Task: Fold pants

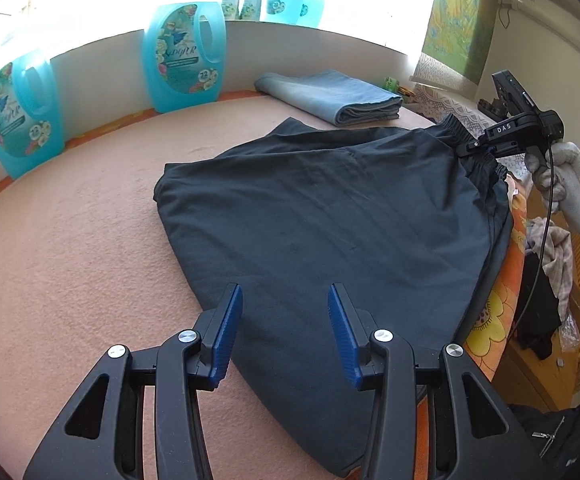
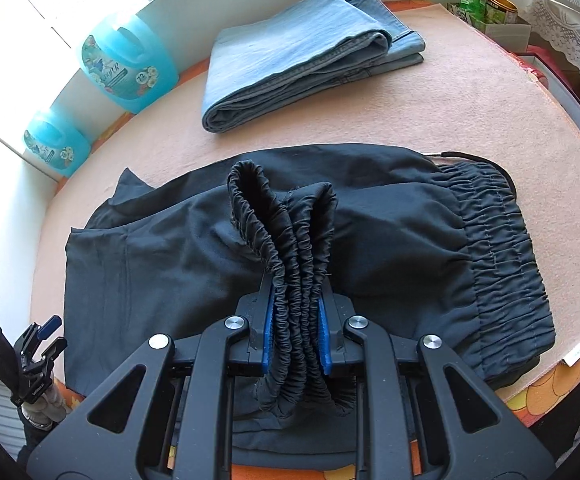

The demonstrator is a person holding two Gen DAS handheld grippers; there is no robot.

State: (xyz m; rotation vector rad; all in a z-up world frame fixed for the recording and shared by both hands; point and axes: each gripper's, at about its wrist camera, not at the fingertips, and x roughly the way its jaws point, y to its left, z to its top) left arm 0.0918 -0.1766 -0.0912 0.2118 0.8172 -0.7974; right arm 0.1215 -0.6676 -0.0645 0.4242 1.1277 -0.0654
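Dark pants [image 1: 322, 216] lie folded over on the peach blanket [image 1: 70, 240]. My left gripper [image 1: 286, 320] is open and empty, low over their near edge. My right gripper [image 2: 296, 340] is shut on the pants' bunched elastic cuffs [image 2: 286, 240] and holds them up above the cloth. The elastic waistband [image 2: 502, 248] lies flat at the right. In the left wrist view the right gripper [image 1: 486, 148] shows at the far right edge of the pants, held by a gloved hand [image 1: 566, 188]. The left gripper [image 2: 46, 340] shows at the lower left of the right wrist view.
Folded light-blue jeans [image 2: 302, 60] lie at the back of the blanket. Two turquoise detergent jugs [image 1: 182, 56] stand along the white wall at the left. Cans and a box [image 2: 490, 12] sit at the far right corner. Loose clothes [image 1: 550, 264] hang off the right side.
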